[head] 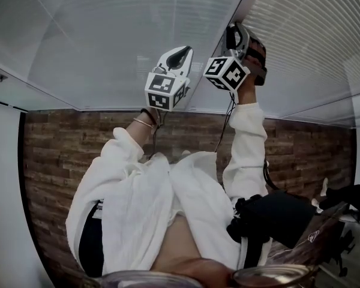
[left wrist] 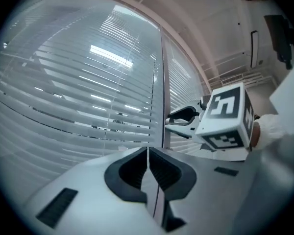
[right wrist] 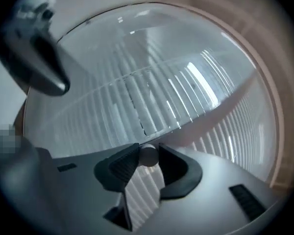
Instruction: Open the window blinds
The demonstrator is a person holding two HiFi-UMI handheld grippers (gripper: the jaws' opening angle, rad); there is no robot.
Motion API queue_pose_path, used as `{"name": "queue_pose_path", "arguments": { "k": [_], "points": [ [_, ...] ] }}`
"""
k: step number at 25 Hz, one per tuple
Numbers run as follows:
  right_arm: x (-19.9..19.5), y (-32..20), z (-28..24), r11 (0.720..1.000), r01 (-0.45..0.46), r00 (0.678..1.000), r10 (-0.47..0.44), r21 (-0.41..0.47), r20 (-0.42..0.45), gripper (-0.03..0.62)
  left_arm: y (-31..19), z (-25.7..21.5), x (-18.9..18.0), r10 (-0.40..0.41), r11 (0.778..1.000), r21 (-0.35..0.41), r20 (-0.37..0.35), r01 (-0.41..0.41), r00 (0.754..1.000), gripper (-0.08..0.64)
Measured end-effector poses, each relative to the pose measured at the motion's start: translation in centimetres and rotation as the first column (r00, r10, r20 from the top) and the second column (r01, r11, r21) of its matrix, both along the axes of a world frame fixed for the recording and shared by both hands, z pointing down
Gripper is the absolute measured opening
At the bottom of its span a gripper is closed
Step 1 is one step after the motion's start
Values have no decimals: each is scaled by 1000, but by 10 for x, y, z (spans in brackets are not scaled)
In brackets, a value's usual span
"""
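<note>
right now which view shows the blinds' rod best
Right gripper view: the rod sits end-on between the right hand-held gripper's jaws. Head view shows only that gripper raised at the blinds; left gripper view misses it.

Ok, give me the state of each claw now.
Left claw: closed; whether on anything cannot be told.
Right claw: closed on the white wand end.

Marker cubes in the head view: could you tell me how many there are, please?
2: left cube near centre, right cube beside it, slightly higher; none seems hidden.
</note>
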State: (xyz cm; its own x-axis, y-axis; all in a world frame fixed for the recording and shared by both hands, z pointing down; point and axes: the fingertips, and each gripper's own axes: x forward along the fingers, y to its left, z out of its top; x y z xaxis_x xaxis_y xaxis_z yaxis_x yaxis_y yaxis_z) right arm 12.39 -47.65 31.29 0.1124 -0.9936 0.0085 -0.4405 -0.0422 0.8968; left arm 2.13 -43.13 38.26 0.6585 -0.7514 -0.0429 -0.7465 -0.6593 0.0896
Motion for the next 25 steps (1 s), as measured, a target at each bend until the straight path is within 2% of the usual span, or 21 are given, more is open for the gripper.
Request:
{"name": "queue_pose_path", "arguments": {
  "k": [1, 2, 3, 4, 5, 6, 7, 9, 10, 11, 12, 13, 14, 15, 16, 17, 18, 19, 20, 21, 25],
  "points": [
    [-2, -1, 1, 1000, -9, 998, 8, -11, -65, 127, 0, 0, -1, -3, 1000, -1, -2, 3, 1000, 2],
    [-2, -1, 0, 1000, -3, 1000, 3, -24, -6, 127, 0, -1, -2, -7, 1000, -2, -5, 7, 1000, 2],
    [-1, -1, -3, 999, 14, 991, -9, -30, 137, 127, 0, -2, -3, -12, 1000, -2, -8, 12, 1000, 2],
    [1, 0, -6, 999, 31, 951, -22, -24, 309, 126, 1, -3, -4, -16, 1000, -1, -9, 16, 1000, 2],
    [4, 1, -9, 999, 44, 879, -36, -6, 475, 126, 2, -4, -5, -19, 1000, 2, -7, 19, 1000, 2],
    [7, 2, -11, 998, 53, 777, -55, 22, 627, 126, 3, -5, -5, -21, 1000, 7, -4, 21, 1000, 2],
    [11, 2, -12, 997, 57, 644, -78, 54, 761, 126, 5, -6, -6, -22, 1000, 10, -2, 22, 1000, 2],
    [18, 4, -13, 992, 51, 327, -122, 111, 937, 126, 8, -6, -9, -24, 1000, 12, -2, 24, 1000, 2],
    [20, 5, -13, 990, 45, 191, -137, 130, 972, 126, 10, -6, -11, -26, 1000, 11, -3, 26, 1000, 2],
    [20, 6, -13, 989, 45, 104, -145, 141, 984, 126, 12, -5, -13, -27, 1000, 10, -4, 27, 1000, 2],
    [20, 7, -12, 988, 54, 89, -147, 143, 985, 126, 14, -4, -14, -27, 1000, 8, -2, 27, 1000, 2],
    [19, 7, -11, 989, 72, 159, -143, 133, 977, 126, 16, -2, -14, -27, 1000, 6, 0, 27, 1000, 3],
    [17, 8, -10, 990, 90, 305, -134, 112, 943, 126, 16, 0, -13, -28, 1000, 3, 2, 28, 1000, 2],
    [15, 9, -11, 991, 100, 494, -123, 85, 861, 126, 16, 1, -13, -31, 1000, 0, 3, 31, 1000, 2],
    [11, 10, -12, 994, 100, 682, -108, 55, 724, 126, 14, 1, -12, -34, 999, -2, 2, 34, 999, 2],
    [6, 10, -12, 996, 90, 830, -89, 25, 550, 126, 13, 1, -12, -38, 999, -2, 1, 38, 999, 2],
    [2, 9, -11, 997, 73, 924, -67, 0, 377, 126, 11, 1, -11, -41, 999, -3, 0, 41, 999, 2],
    [-1, 8, -10, 998, 53, 970, -47, -20, 239, 126, 11, 2, -11, -44, 999, -3, -1, 44, 999, 2],
    [-4, 7, -7, 999, 35, 988, -29, -35, 149, 126, 11, 3, -11, -45, 999, -5, -1, 45, 999, 2],
    [-5, 6, -5, 999, 21, 995, -16, -49, 99, 126, 12, 4, -11, -45, 999, -7, 0, 45, 999, 2],
    [-1, 3, 1, 997, -20, 1000, 20, -72, 5, 126, 16, 7, -6, -42, 999, -11, 5, 42, 999, 2]
  ]
}}
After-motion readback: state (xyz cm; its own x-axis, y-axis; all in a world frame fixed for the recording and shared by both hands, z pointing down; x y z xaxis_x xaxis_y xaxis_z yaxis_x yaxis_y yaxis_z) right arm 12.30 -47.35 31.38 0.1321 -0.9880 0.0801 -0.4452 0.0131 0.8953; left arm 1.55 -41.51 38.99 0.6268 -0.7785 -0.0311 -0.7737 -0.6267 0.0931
